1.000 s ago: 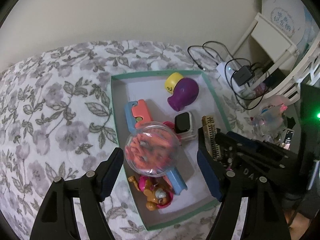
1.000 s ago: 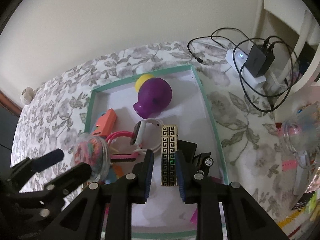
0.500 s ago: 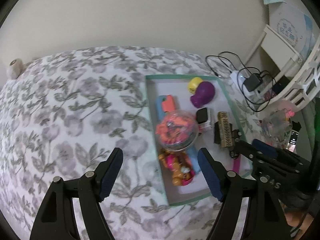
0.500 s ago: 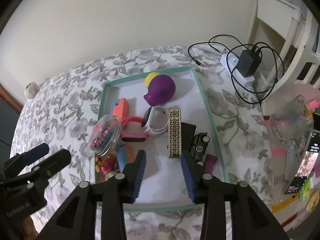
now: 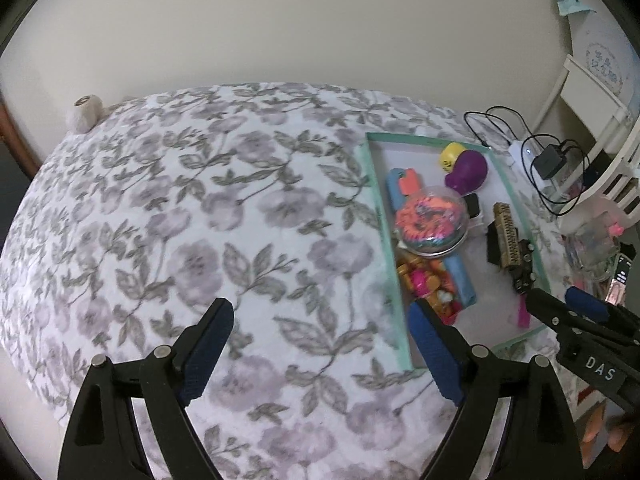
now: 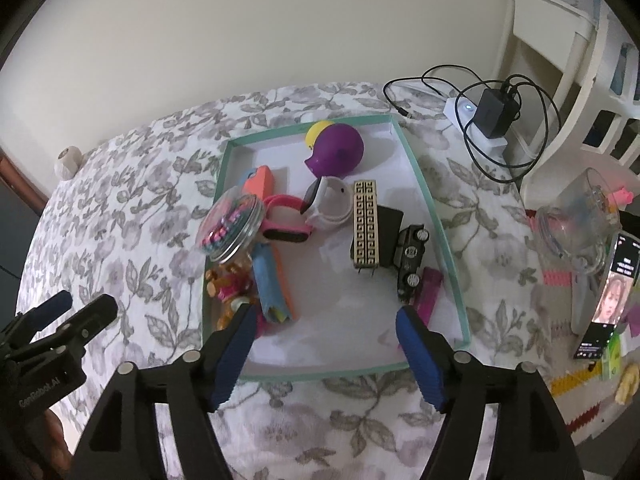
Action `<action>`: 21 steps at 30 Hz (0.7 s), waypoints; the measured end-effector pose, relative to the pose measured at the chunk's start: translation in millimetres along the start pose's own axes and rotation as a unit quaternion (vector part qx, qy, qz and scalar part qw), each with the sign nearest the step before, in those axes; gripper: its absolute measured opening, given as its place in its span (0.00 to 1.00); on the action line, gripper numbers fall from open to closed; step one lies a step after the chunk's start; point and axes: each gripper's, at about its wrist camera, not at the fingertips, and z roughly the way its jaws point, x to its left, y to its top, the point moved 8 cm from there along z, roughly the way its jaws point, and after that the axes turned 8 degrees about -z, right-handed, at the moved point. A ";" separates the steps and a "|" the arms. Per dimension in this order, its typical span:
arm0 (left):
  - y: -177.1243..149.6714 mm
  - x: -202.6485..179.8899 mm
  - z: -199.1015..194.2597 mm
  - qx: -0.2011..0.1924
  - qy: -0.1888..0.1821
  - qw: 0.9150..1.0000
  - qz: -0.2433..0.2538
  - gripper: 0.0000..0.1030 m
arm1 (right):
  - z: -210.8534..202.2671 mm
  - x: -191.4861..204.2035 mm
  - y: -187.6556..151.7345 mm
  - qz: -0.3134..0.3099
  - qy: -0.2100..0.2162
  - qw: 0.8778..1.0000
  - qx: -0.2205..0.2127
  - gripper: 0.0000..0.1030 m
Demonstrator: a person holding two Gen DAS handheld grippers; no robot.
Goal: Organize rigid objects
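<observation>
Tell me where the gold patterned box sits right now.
In the right wrist view the gold patterned box lies inside the green-rimmed tray, right of centre, between the white smartwatch and the black toy car.

phone text too small, bedspread blurred

One teal tray held one purple toy, one yellow ball, one bead jar, two watches, one gold patterned box, one black toy car and one doll.
</observation>
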 end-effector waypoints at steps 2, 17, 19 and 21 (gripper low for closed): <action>-3.7 7.5 -4.1 -0.005 0.004 1.000 -0.008 0.87 | -1.8 2.3 -4.7 0.001 0.002 1.000 -0.002 0.79; -25.5 32.1 -35.3 -0.050 0.022 0.998 -0.028 0.87 | -12.8 19.2 -27.8 0.005 0.018 1.000 -0.014 0.93; -26.9 32.1 -38.6 -0.055 0.027 0.998 -0.027 0.87 | -15.2 20.9 -29.1 0.005 0.019 1.000 -0.017 0.93; -27.7 33.7 -42.0 -0.061 0.033 0.997 -0.028 0.87 | -17.5 22.0 -30.6 0.004 0.020 1.000 -0.019 0.93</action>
